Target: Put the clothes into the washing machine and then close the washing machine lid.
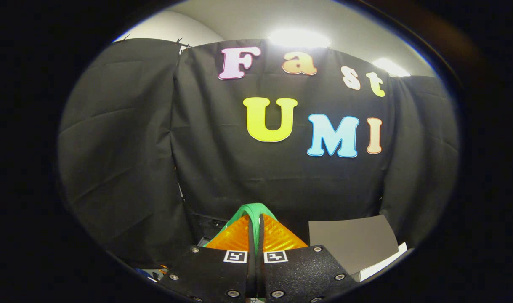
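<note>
Green cloth, a garment, sits pinched between my gripper fingers, which press nearly together on it; the fabric loops over their tips. Gripper points level toward the black cloth wall. Square coded markers sit on each finger base. Grey flat panel lies beyond, right of the fingers.

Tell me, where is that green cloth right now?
In the gripper view, the green cloth is pinched between the closed jaws of the gripper, held up before the black booth wall, left of a grey panel.
</note>
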Demonstrator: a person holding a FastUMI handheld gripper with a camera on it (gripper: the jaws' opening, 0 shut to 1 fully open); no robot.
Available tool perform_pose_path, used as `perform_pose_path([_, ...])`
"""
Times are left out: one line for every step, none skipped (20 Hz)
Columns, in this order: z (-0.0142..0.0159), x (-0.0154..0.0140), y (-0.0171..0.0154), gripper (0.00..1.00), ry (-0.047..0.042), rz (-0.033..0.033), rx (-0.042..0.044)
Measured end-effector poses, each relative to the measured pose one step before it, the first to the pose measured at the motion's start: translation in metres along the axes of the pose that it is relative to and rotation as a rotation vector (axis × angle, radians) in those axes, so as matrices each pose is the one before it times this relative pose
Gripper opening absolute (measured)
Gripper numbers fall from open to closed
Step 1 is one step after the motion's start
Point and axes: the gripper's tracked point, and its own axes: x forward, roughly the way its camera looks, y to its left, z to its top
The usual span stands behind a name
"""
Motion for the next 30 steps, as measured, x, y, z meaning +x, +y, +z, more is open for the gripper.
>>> perform_pose_path([-0.00319,0.00260,0.01171,0.00,-0.00280,-0.00526,0.00094])
perform_pose_path([-0.00223,0.00155,0.01018,0.00,0.00164,-0.00761,0.00109])
perform_pose_path([-0.00272,0.00336,0.00900,0.00,-0.00759,-0.01097,-0.00371])
perform_pose_path([-0.00368,0.00525,0.00798,0.00,0.00052,-0.01343,-0.00778])
perform_pose_path([-0.00655,0.00722,0.00715,0.00,0.00307,-0.00712,-0.00523])
perform_pose_path([-0.00696,0.00692,0.00853,0.00,0.00657,-0.00482,-0.00149])
perform_pose_path([-0.00835,0.00636,0.00755,0.00,0.00979,-0.00957,-0.00005])
perform_pose_path([-0.00911,0.00685,0.00605,0.00,0.00946,-0.00847,0.00281])
perform_pose_path([-0.00929,0.00704,0.00631,0.00,0.00717,-0.00568,0.00962])
perform_pose_path([-0.00908,0.00623,0.00700,0.00,0.00484,0.00087,0.01445])
perform_pose_path([-0.01059,0.00740,0.00562,0.00,0.01107,0.00213,0.01247])
perform_pose_path([-0.01014,0.00635,0.00404,0.00,0.01489,-0.00049,0.00747])
perform_pose_path([-0.01133,0.00639,0.00354,0.00,0.01690,-0.00175,0.00069])
perform_pose_path([-0.00989,0.00607,0.00228,0.00,0.01890,-0.00378,-0.00071])
perform_pose_path([-0.01083,0.00572,0.00219,0.00,0.01611,-0.00339,0.00262])
perform_pose_path([-0.00882,0.00526,0.00292,0.00,0.01260,-0.00069,0.00542])
perform_pose_path([-0.00749,0.00615,0.00143,0.00,0.01259,-0.00303,0.00591])
perform_pose_path([-0.00820,0.00624,0.00059,0.00,0.01244,-0.00435,0.00573])
perform_pose_path([-0.00955,0.00521,0.00046,0.00,0.01560,-0.00411,0.00473])
perform_pose_path([-0.00862,0.00507,-0.00053,0.00,0.01423,-0.00426,0.00436])
perform_pose_path([-0.00832,0.00578,-0.00118,0.00,0.01185,-0.00070,0.00510])
perform_pose_path([-0.00826,0.00619,-0.00128,0.00,0.01275,-0.00193,0.01278])
perform_pose_path([-0.00854,0.00644,-0.00133,0.00,0.01402,0.00105,0.01351])
perform_pose_path([-0.00871,0.00621,-0.00168,0.00,0.01590,-0.00337,0.01243])
perform_pose_path([-0.00916,0.00728,-0.00285,0.00,0.01587,-0.00512,0.01050])
perform_pose_path([-0.00993,0.00615,-0.00268,0.00,0.02272,-0.00522,0.00665])
perform_pose_path([-0.00998,0.00785,-0.00285,0.00,0.02183,-0.00640,0.00503])
perform_pose_path([-0.00927,0.00742,-0.00365,0.00,0.02162,-0.00417,0.00489])
perform_pose_path([-0.00859,0.00790,-0.00282,0.00,0.02071,-0.00393,0.00690])
perform_pose_path([-0.00730,0.00747,-0.00293,0.00,0.01802,0.00108,0.00974])
